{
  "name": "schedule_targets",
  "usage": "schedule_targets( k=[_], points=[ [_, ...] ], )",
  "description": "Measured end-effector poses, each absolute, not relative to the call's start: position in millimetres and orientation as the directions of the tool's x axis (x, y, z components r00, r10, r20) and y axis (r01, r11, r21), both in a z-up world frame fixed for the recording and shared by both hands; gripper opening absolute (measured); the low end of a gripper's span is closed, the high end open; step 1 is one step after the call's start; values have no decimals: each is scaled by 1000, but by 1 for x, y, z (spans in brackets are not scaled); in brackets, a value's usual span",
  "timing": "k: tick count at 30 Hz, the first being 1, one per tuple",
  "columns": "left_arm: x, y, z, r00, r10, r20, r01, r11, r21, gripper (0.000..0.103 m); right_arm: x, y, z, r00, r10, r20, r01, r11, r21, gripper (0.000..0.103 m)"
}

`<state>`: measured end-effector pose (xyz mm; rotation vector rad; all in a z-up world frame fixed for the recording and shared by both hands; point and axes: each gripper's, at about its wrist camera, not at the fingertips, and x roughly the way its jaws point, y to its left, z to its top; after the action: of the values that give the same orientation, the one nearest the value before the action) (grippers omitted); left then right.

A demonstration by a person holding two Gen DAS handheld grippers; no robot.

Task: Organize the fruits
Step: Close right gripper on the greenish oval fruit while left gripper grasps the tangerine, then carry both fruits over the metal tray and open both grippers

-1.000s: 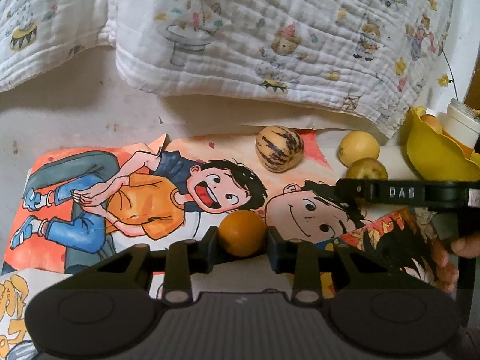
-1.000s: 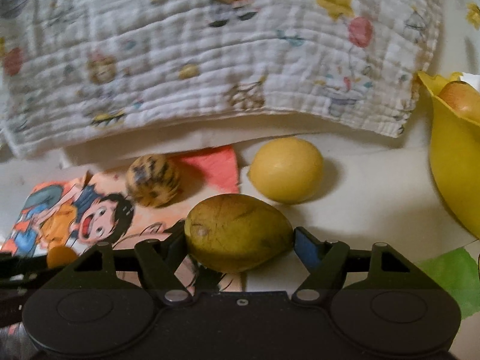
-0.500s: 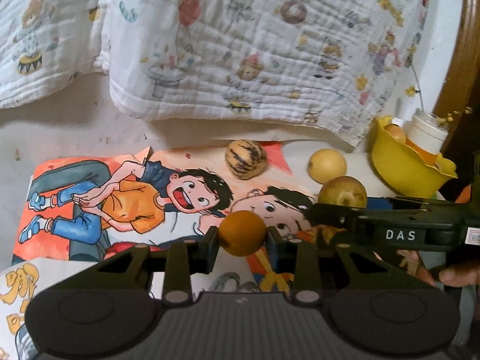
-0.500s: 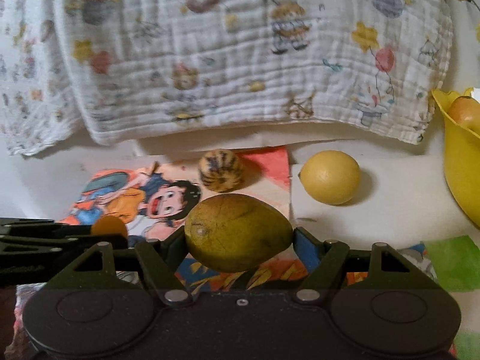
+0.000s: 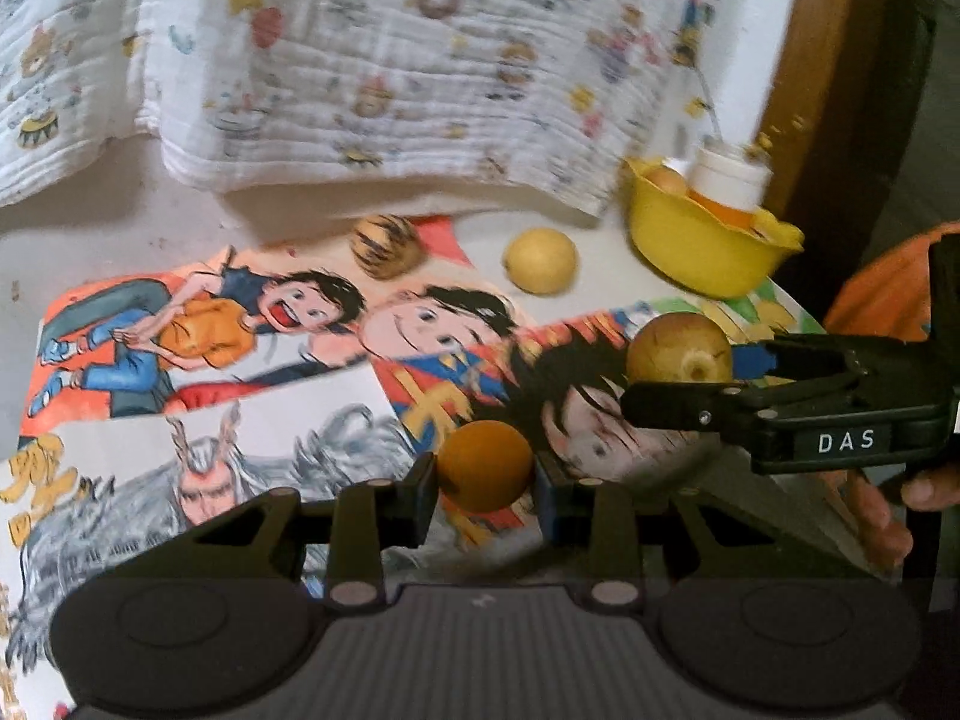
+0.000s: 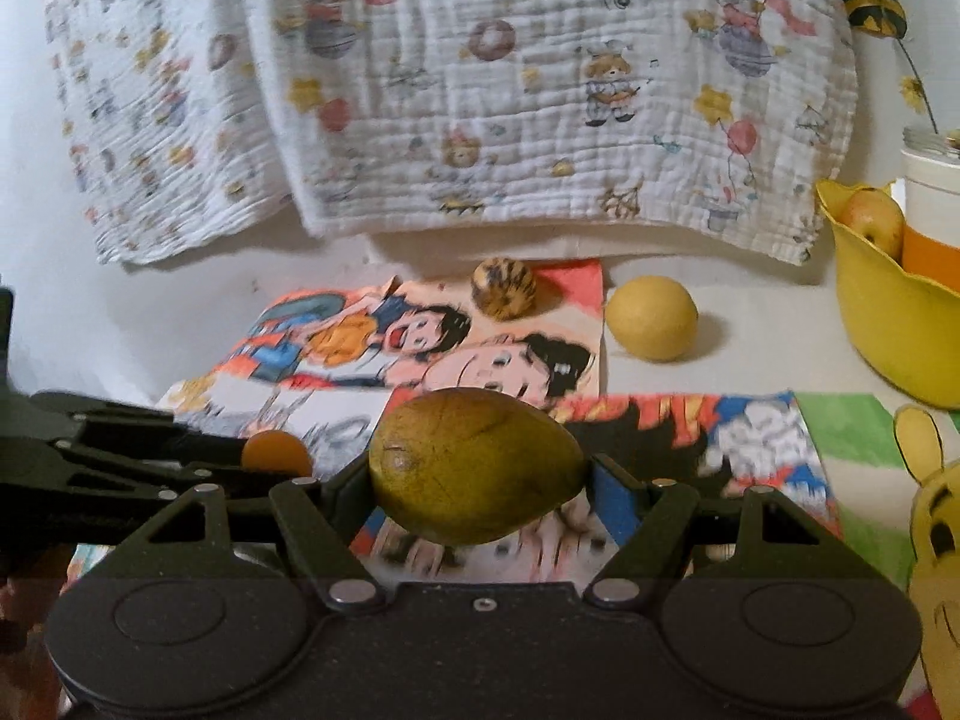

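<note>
Fruits sit split between grips and table. Left wrist view: the left tongs (image 5: 485, 474) are clamped on a small orange fruit (image 5: 483, 463). At three o'clock the right tongs (image 5: 684, 373) grip a greenish-brown fruit (image 5: 678, 348). On the table (image 5: 108, 240), a striped fruit (image 5: 384, 245) lies at twelve o'clock, a yellow lemon (image 5: 540, 259) just right of it, a yellow bowl (image 5: 702, 246) at two o'clock.

Right wrist view: the right tongs (image 6: 477, 474) are clamped on the greenish-brown fruit (image 6: 477, 465). The orange fruit (image 6: 275, 451) shows at nine o'clock in the left tongs (image 6: 264, 456). The lemon (image 6: 651, 317) and the striped fruit (image 6: 503, 288) lie at twelve o'clock; the bowl (image 6: 882, 324) at two o'clock holds an apple (image 6: 870, 222).
</note>
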<state>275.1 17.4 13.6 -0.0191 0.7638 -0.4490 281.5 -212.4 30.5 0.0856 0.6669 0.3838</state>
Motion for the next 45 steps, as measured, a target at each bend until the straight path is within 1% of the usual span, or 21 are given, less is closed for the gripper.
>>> schedule_targets(
  k=[10,21,24,29,38,39,40,41,45],
  points=[
    [245,1,8,580,-375,-723,438,892,-111,37,228,-210,16,687,348,-639,-312,934,173,75],
    [241,-14,-2,541,-305,-784,441,896,-45,37,222,-208,4,630,286,-722,-256,954,155,76],
    [242,-15,-4,532,-299,-792,440,897,-43,37,223,-211,2,621,290,-728,-242,954,174,76],
    [242,-19,-7,520,-282,-806,445,895,-26,37,224,-210,3,612,277,-741,-235,958,165,76],
    [241,-20,-7,521,-275,-808,449,893,-14,38,224,-209,4,608,274,-745,-230,959,165,77],
    [241,-20,-7,524,-272,-807,447,894,-11,40,224,-209,4,608,276,-745,-231,959,166,77],
    [240,-20,-7,528,-269,-806,447,895,-5,47,224,-209,3,607,278,-745,-232,958,169,78],
    [240,-20,-7,532,-267,-803,446,895,-2,50,224,-210,3,606,282,-744,-234,957,172,79],
    [239,-16,-3,541,-275,-794,434,901,-17,53,221,-212,2,612,294,-734,-236,954,186,79]
  ],
)
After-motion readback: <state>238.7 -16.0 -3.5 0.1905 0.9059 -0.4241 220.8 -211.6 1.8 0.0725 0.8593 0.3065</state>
